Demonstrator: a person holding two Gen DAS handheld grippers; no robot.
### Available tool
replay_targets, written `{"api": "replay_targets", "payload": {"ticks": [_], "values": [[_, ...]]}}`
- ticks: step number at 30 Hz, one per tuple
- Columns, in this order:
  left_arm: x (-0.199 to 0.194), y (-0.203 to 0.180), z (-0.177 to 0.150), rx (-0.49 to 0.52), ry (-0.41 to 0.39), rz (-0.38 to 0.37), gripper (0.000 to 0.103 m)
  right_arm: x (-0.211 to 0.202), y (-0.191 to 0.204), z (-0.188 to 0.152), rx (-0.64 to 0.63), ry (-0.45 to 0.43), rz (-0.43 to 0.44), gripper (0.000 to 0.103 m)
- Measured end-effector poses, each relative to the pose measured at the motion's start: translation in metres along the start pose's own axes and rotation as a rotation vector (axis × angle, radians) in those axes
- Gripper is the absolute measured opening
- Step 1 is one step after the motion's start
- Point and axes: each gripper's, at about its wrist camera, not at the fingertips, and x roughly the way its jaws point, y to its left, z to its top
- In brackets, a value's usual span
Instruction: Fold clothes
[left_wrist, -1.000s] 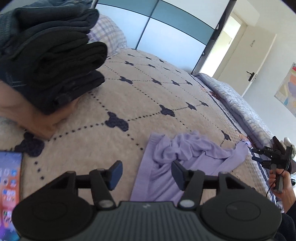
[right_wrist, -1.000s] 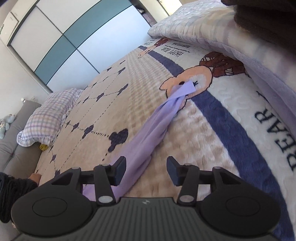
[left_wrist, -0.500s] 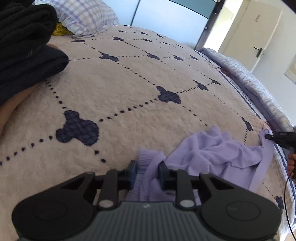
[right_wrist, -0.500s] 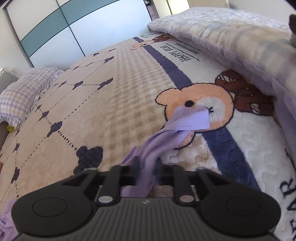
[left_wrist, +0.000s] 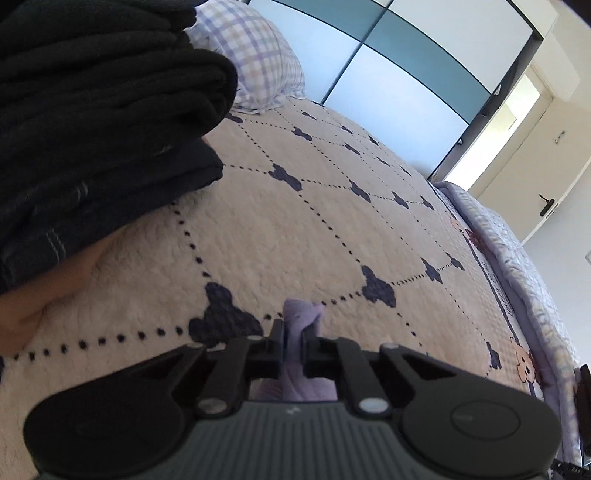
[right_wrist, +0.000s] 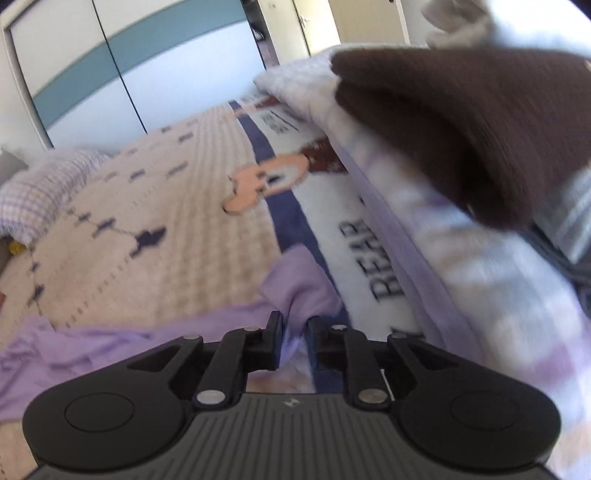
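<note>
Lilac thin-knit garment (right_wrist: 110, 343): spread loose over cream quilted bedspread with navy dotted lattice (left_wrist: 332, 229), pinched at two separate spots.
Stack of folded black and navy clothes (left_wrist: 92, 110): on bedspread, far left of left view.
Brown folded knit (right_wrist: 461, 129): atop pale lilac-patterned duvet (right_wrist: 480, 295) along bed edge, right view blurred.
Checked lilac pillow (left_wrist: 258, 62): at head of bed.
Left gripper (left_wrist: 294, 345): jaws nearly together and closing, bunch of lilac cloth clamped between.
Right gripper (right_wrist: 294, 336): jaws narrow, easing open slightly, fold of lilac cloth between pads.
Step in hand, judged: both ends gripped, ready for lifting and stretching flat; next move calls for even tension, no slipping.
Writing: "BEAR" on bedspread border; smaller lines unreadable.
</note>
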Motion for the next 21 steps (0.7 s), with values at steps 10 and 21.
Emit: {"api": "replay_targets", "payload": {"ticks": [10,21], "values": [[-0.016,0.000,-0.005,0.042,-0.023,-0.046,0.057,-0.043,0.063,0.015,-0.432,-0.177,0.104,0.051],[0.017,-0.009,-0.016,0.116,0.045,-0.075,0.055,0.050,0.167,0.015,-0.783,0.159,0.473,0.041]]}}
